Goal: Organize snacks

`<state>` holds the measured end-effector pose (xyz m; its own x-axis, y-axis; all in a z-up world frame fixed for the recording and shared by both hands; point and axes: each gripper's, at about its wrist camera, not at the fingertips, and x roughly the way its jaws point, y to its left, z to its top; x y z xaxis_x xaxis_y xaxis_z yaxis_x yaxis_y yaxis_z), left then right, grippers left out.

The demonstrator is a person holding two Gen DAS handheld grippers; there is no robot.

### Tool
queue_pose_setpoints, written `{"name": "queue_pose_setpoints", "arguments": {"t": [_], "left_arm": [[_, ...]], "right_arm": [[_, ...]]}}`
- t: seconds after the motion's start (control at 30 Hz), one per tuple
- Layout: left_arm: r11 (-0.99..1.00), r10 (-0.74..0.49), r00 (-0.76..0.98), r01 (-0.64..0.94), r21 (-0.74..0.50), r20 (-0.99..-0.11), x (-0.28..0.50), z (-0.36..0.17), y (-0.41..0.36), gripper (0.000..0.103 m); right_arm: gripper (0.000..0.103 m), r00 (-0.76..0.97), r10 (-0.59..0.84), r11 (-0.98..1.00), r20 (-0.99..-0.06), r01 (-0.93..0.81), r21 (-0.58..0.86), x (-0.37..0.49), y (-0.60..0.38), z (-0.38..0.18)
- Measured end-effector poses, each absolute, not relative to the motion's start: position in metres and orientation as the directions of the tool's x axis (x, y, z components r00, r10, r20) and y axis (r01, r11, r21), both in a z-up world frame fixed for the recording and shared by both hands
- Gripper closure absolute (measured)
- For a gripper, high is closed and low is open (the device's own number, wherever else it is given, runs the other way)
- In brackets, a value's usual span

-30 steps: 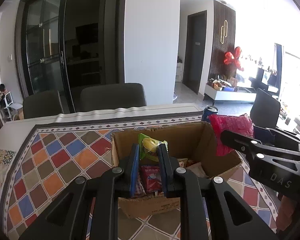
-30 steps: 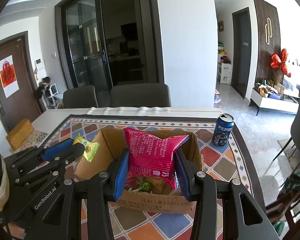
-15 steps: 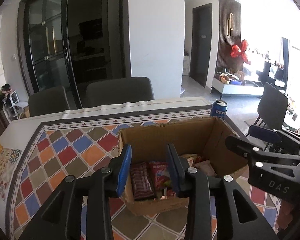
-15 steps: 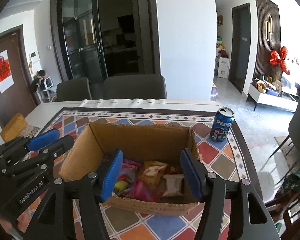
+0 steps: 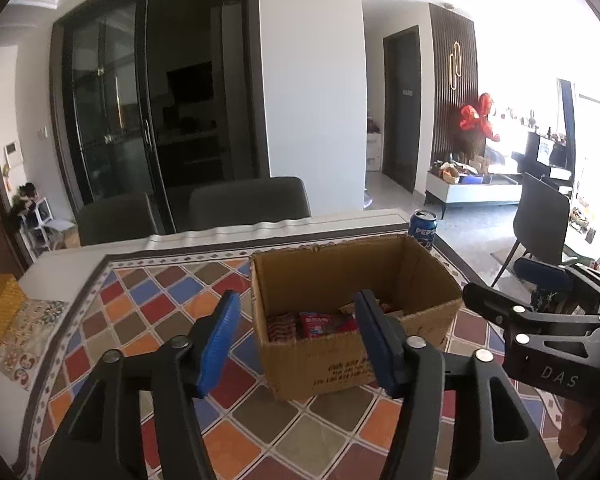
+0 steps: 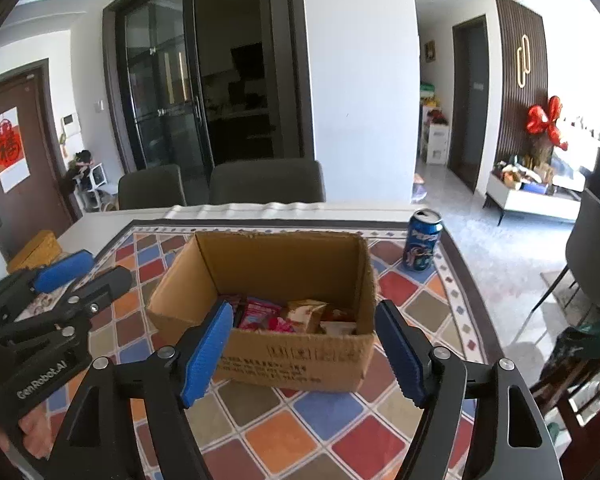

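Observation:
An open cardboard box [image 5: 352, 364] [image 6: 300, 354] stands on the chequered tablecloth with several snack packets [image 5: 314, 322] [image 6: 276, 314] lying in its bottom. My left gripper [image 5: 297, 304] hovers in front of the box's near left corner. Its blue-padded jaws are opening and nothing is between them. My right gripper [image 6: 304, 312] hangs before the box's front wall. Its jaws are opening too, with nothing between them. Each gripper also shows in the other's view: the right gripper [image 5: 500, 280] beside the box's right wall, the left gripper [image 6: 104, 266] off its left side.
A blue Pepsi can [image 5: 422, 232] [image 6: 422, 246] stands behind the box's far right corner. A yellow block [image 5: 0, 308] [image 6: 36, 244] lies at the table's left edge. Two dark chairs [image 6: 266, 182] line the far side, and another chair [image 6: 596, 252] stands right.
A second ago the left gripper held a green-yellow packet and the right a pink bag above the box. Both packets dropped into it, the jaws spread wider, and both grippers pulled back.

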<state>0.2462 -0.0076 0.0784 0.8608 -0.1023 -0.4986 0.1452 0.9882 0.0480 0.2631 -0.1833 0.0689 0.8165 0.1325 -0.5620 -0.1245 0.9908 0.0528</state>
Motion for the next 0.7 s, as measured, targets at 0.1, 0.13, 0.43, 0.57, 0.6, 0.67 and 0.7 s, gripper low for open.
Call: {"name": "queue_pose_setpoints", "arguments": {"t": [0.1,0.13,0.43,0.57,0.6,0.67,0.7], "left_arm": [[0.988,-0.098,0.869,0.143,0.056,-0.485,0.226,0.080,-0.007,0.036],[0.988,-0.096,0.875,0.141,0.061,-0.475,0.218,0.081,-0.007,0.033],[0.990,-0.071,0.898,0.117,0.080,-0.434,0.167,0.080,-0.006,0.015],[0.990,-0.069,0.903,0.115,0.084,-0.425,0.149,0.079,-0.007,0.012],[0.990,-0.067,0.903,0.113,0.084,-0.423,0.145,0.079,-0.007,0.012],[0.991,-0.065,0.905,0.109,0.082,-0.419,0.135,0.077,-0.008,0.010],[0.991,-0.065,0.905,0.107,0.078,-0.420,0.131,0.076,-0.007,0.009]], "right_arm": [[0.024,0.831,0.121,0.992,-0.543,-0.112,0.049,0.244,-0.188,0.072],[0.023,0.833,0.119,0.993,-0.540,-0.111,0.047,0.239,-0.188,0.072],[0.016,0.864,0.089,0.995,-0.495,-0.095,0.012,0.185,-0.193,0.078],[0.012,0.872,0.079,0.996,-0.484,-0.086,0.007,0.165,-0.194,0.077],[0.011,0.875,0.078,0.996,-0.479,-0.084,0.009,0.159,-0.195,0.076],[0.011,0.876,0.083,0.996,-0.475,-0.089,0.011,0.151,-0.196,0.077],[0.011,0.877,0.083,0.996,-0.473,-0.089,0.010,0.146,-0.197,0.076]]}}
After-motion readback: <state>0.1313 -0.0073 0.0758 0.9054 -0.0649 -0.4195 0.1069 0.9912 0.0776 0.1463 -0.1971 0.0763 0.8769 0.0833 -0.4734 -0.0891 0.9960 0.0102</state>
